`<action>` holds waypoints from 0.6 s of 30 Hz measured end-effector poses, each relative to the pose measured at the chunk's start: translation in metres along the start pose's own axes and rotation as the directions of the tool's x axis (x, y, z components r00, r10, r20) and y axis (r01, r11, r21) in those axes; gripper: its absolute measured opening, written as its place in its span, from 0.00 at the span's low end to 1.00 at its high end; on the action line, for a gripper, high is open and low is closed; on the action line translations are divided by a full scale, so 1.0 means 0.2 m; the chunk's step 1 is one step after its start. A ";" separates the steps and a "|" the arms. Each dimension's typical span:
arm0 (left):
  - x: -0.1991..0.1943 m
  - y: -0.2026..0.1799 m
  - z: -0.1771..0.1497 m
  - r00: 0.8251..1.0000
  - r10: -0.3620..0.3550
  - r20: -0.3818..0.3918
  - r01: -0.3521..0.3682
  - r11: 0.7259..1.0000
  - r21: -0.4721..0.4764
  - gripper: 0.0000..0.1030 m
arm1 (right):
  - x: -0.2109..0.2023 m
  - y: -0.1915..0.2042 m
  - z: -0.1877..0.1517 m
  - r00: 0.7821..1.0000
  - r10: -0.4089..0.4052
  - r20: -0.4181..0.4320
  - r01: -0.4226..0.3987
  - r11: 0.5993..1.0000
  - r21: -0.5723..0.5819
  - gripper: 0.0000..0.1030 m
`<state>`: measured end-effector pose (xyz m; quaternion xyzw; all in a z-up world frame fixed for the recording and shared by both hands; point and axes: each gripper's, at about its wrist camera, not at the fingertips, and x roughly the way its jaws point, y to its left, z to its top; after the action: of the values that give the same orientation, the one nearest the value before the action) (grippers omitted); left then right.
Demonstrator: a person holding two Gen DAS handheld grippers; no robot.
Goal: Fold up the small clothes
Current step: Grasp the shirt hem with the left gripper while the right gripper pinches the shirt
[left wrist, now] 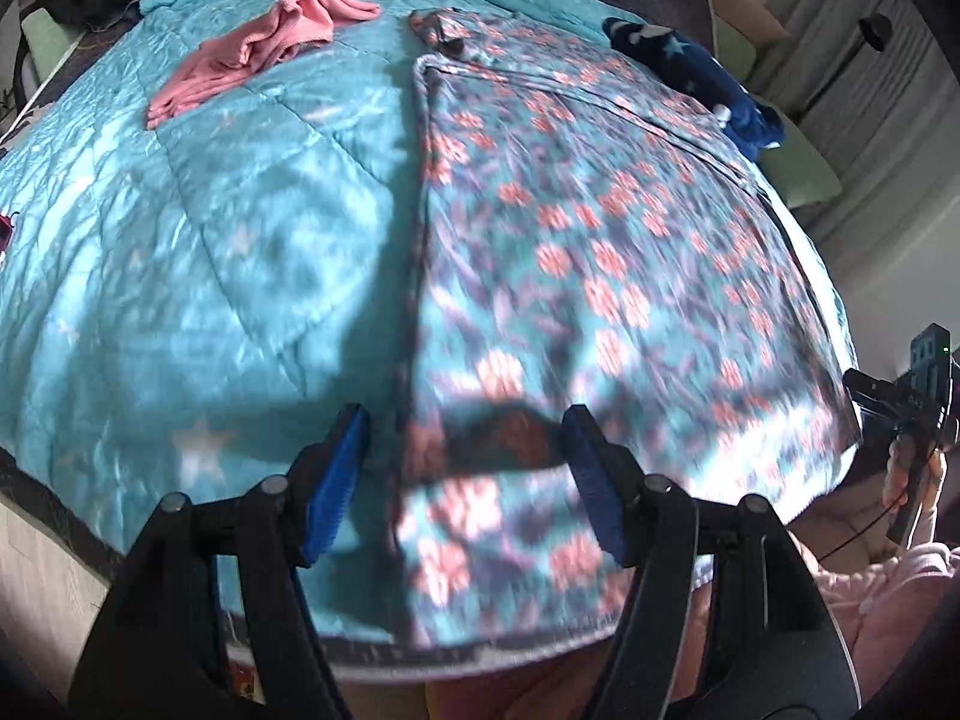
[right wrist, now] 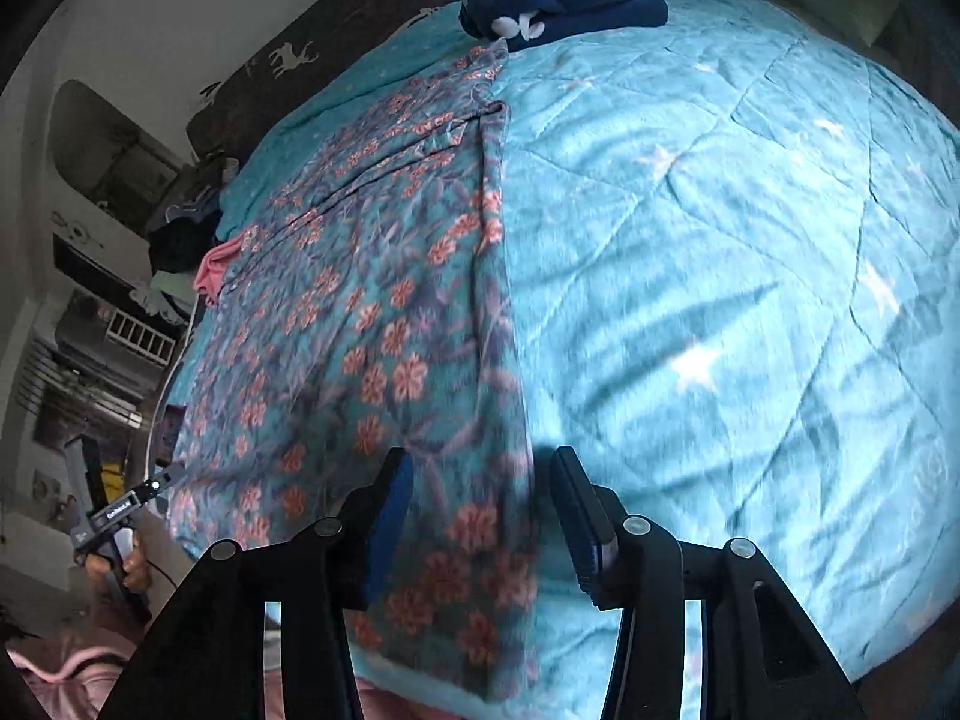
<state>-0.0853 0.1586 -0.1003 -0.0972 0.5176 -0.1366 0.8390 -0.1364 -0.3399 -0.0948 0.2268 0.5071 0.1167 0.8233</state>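
Both cameras sit just behind their own fingers and look steeply down and across the quilt [left wrist: 198,228], close above its near edge. The left view faces the flowered cloth [left wrist: 600,252] from its left edge, the right view from its right edge [right wrist: 360,330]; both share that cloth.

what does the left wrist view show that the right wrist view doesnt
Only the left wrist view shows the whole pink garment crumpled on the quilt; the right wrist view catches just a pink sliver past the floral cloth's far edge. It also shows the left claw open.

Only the right wrist view shows the wide bare stretch of quilt beside the floral cloth, and the right claw open above that cloth's edge.

Both show the floral cloth laid flat and the navy star-print garment bunched at its far end.
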 end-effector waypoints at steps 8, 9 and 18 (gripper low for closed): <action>-0.06 -0.04 -0.13 1.000 -0.012 0.020 0.012 1.000 0.025 0.48 | -0.09 -0.03 -0.21 0.999 0.041 0.034 -0.043 0.998 0.042 0.47; -0.07 -0.03 -0.13 1.000 -0.015 0.021 0.015 1.000 0.019 0.47 | -0.09 -0.03 -0.21 0.998 0.045 0.037 -0.047 0.998 0.045 0.47; -0.09 0.00 -0.17 0.999 -0.044 0.011 0.044 0.999 -0.006 0.42 | -0.07 -0.04 -0.25 0.996 0.071 0.054 -0.076 0.993 0.095 0.47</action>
<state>-0.1241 0.1645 -0.1004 -0.1118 0.5113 -0.1531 0.8382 -0.1875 -0.3406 -0.1068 0.2881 0.4827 0.1165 0.8188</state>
